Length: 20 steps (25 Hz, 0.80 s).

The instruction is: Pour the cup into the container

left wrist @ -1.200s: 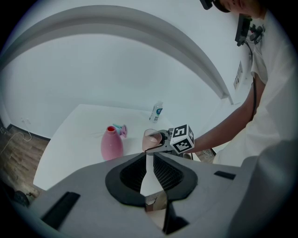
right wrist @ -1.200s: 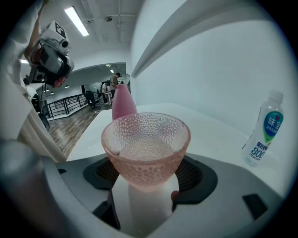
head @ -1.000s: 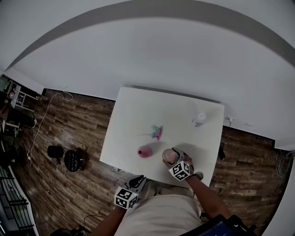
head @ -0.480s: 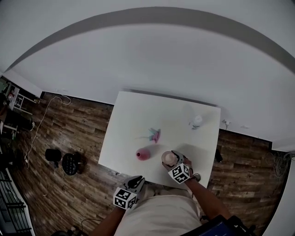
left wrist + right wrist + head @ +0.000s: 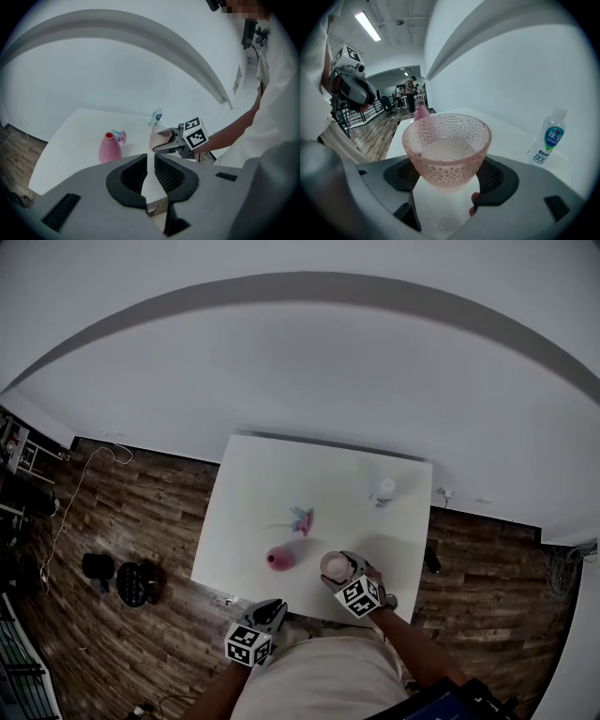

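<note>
Overhead, from the head: looks steeply down from far off, taking in the whole white table (image 5: 281, 474), with the left gripper (image 5: 267, 613) and right gripper (image 5: 334, 568) at its near edge. From the left gripper: looks low along its fingers (image 5: 133, 176), catching the pink bottle (image 5: 109, 147) and the cup (image 5: 158, 137) beyond the fingertips. From the right gripper: sits very close on the cup between its fingers, shares the pink bottle beyond them, and probably the water bottle (image 5: 548, 136).

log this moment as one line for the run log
right tool: shut on cup, upright | left tool: closed, empty | pink container: standing on table, apart from cup | pour: not begun
</note>
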### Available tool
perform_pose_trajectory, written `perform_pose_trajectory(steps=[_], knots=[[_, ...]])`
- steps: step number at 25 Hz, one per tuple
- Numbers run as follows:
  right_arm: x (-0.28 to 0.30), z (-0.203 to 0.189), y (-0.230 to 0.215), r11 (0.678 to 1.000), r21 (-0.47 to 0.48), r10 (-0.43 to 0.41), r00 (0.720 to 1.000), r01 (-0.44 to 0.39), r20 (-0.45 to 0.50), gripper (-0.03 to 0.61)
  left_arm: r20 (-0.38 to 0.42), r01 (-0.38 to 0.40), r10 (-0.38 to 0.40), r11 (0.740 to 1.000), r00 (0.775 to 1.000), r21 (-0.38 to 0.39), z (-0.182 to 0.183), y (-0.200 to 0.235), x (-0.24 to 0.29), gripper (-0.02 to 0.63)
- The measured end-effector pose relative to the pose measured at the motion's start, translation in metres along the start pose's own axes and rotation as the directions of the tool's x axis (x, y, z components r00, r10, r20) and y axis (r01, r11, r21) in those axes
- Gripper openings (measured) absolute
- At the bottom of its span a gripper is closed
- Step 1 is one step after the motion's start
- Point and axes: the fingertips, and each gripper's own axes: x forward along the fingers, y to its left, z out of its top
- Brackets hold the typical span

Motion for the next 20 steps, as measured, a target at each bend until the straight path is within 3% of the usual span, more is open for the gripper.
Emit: perform_pose_trajectory(steps=[20], knots=[[-0.027, 0.029, 0.004, 0.994, 0.080, -0.072, 0.997, 0.073, -0.008, 0.357, 0.069, 0.025, -0.026, 1.000, 0.997, 0.016, 0.030, 0.035, -0.012, 0.058]])
